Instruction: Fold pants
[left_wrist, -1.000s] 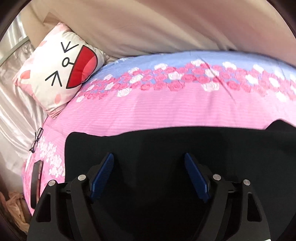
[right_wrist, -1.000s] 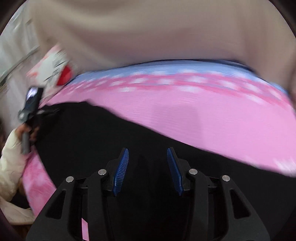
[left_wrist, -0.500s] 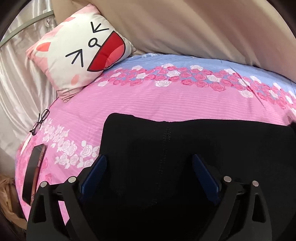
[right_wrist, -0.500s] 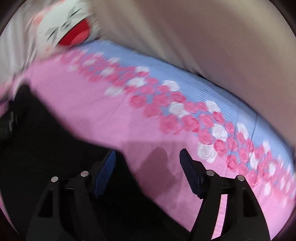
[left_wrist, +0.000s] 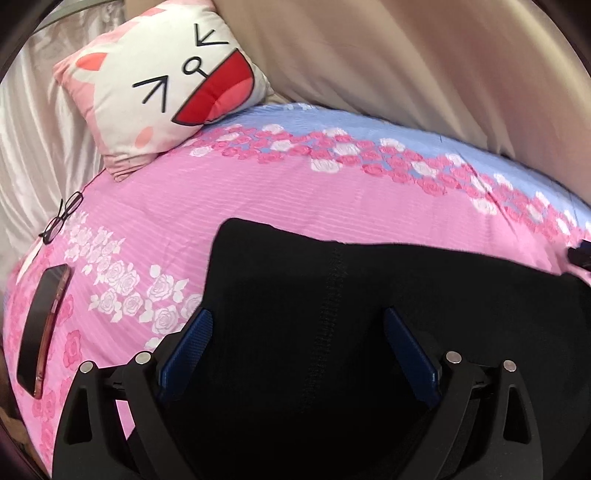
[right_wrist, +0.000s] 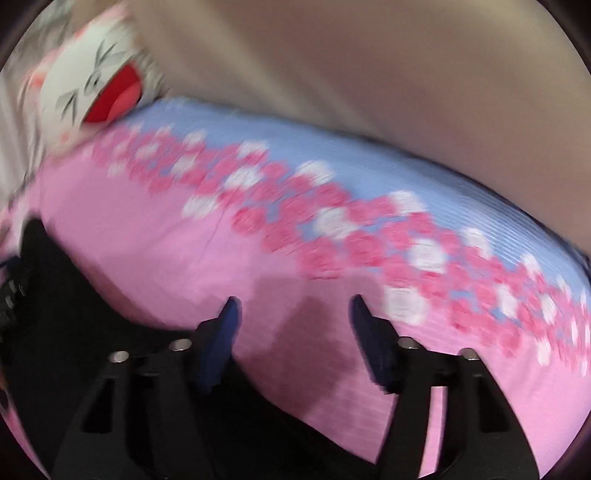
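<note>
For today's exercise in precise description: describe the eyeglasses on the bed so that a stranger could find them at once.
Start at the pink floral bedspread and find the cartoon-face pillow at its far left corner. Just below that pillow, at the spread's left edge beside the shiny curtain, lie the eyeglasses. Their thin dark wire frame sets them apart from the solid dark phone lying nearer.

We see the right wrist view smeared by motion blur: the pillow (right_wrist: 92, 88) and the bed (right_wrist: 155, 251) print lose their detail. The pants (left_wrist: 369, 295) run off the left wrist view's bottom and right edges, where a dark object (left_wrist: 581, 254) is cut off.
</note>
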